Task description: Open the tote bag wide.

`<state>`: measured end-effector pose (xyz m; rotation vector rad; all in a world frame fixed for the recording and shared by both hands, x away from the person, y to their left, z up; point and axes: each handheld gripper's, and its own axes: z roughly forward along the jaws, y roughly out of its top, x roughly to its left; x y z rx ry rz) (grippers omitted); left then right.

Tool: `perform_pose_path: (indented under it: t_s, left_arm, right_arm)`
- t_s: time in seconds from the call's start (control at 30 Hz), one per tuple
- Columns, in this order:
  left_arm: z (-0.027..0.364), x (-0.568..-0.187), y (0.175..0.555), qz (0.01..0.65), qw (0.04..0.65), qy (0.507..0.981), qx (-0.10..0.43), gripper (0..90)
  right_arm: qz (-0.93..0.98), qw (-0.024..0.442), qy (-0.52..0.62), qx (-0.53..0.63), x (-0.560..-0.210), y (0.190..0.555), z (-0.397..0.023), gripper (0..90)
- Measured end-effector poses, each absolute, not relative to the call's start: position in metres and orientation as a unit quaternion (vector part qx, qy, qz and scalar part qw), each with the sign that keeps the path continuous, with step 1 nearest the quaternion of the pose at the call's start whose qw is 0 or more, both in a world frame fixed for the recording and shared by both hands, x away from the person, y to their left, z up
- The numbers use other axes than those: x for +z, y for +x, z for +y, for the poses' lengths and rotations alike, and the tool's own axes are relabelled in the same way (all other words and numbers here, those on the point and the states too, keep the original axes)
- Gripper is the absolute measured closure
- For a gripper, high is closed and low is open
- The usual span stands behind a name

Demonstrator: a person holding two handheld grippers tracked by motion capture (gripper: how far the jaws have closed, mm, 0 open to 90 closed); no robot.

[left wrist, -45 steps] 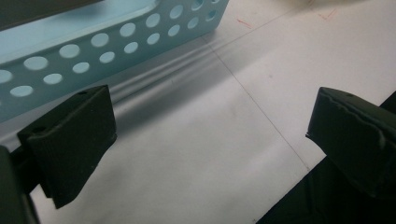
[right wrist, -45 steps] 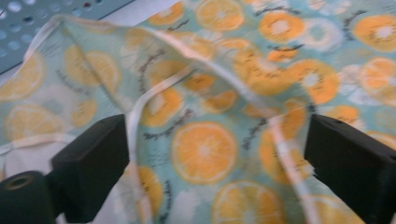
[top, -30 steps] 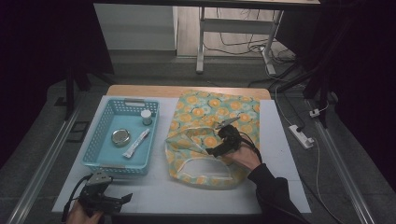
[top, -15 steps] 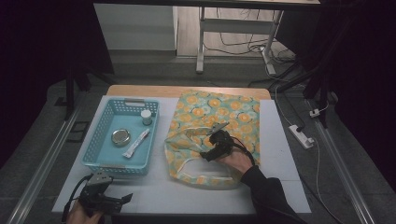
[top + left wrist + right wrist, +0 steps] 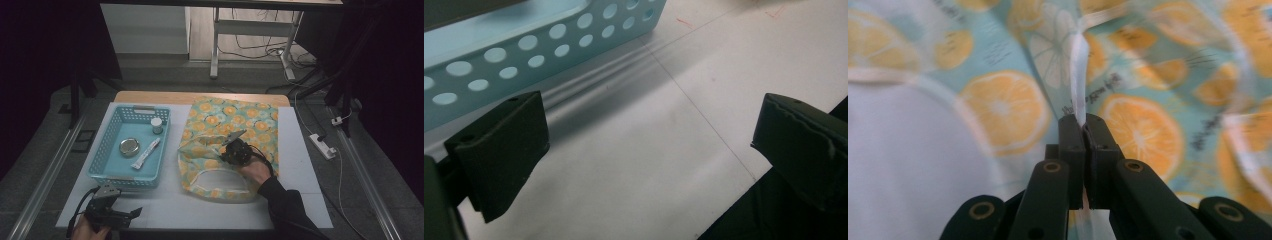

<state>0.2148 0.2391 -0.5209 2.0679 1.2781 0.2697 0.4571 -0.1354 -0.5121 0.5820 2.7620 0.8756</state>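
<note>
1. White table point(image 5: 300, 165) carries everything; wooden strip along its far edge.
2. Orange-slice print cloth bag point(image 5: 240, 120) lies flat right of the table's centre, reaching from the far edge almost to the near edge, mouth toward the near edge, white trim around the opening.
3. Light-blue perforated basket point(image 5: 107, 150) sits at the left side, just beside the bag, apart from it.
4. Right gripper point(image 5: 226, 153) rests on the bag's middle; jaws have just been closing and are pressed together, pinching a fold of the white trim point(image 5: 1079, 75).
5. Left gripper point(image 5: 134, 213) at the near-left corner, jaws spread wide, bare table between them.
6. In the basket: a white tube point(image 5: 145, 153), a round metal tin point(image 5: 129, 147), a small white-capped jar point(image 5: 156, 125).
</note>
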Motion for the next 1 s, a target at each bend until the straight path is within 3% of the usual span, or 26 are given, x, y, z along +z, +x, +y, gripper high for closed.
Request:
perform_pose_path:
  t_s: [0.17,0.27,0.4,0.53,0.73,0.87,1.0]
  left_arm:
    - [0.239,-0.521,0.215,0.491,0.341,0.795,0.104,2.0]
    - [0.239,-0.521,0.215,0.491,0.341,0.795,0.103,2.0]
    - [0.239,-0.521,0.215,0.491,0.340,0.795,0.104,2.0]
    - [0.239,-0.521,0.215,0.491,0.340,0.796,0.104,2.1]
    - [0.239,-0.521,0.215,0.491,0.340,0.795,0.104,2.1]
    - [0.239,-0.521,0.215,0.491,0.340,0.796,0.104,2.1]
    - [0.239,-0.521,0.215,0.492,0.338,0.796,0.103,2.1]
  right_arm:
    - [0.925,0.119,0.212,0.291,-0.512,0.468,-0.142,82.3]
    - [0.923,0.115,0.223,0.292,-0.516,0.472,-0.146,68.4]
    - [0.920,0.102,0.232,0.301,-0.519,0.474,-0.147,42.7]
    - [0.917,0.115,0.236,0.301,-0.522,0.477,-0.147,29.1]
    - [0.907,0.136,0.255,0.306,-0.522,0.485,-0.152,30.6]
    - [0.904,0.119,0.268,0.312,-0.524,0.493,-0.156,30.8]
    - [0.904,0.115,0.262,0.319,-0.523,0.494,-0.157,46.3]
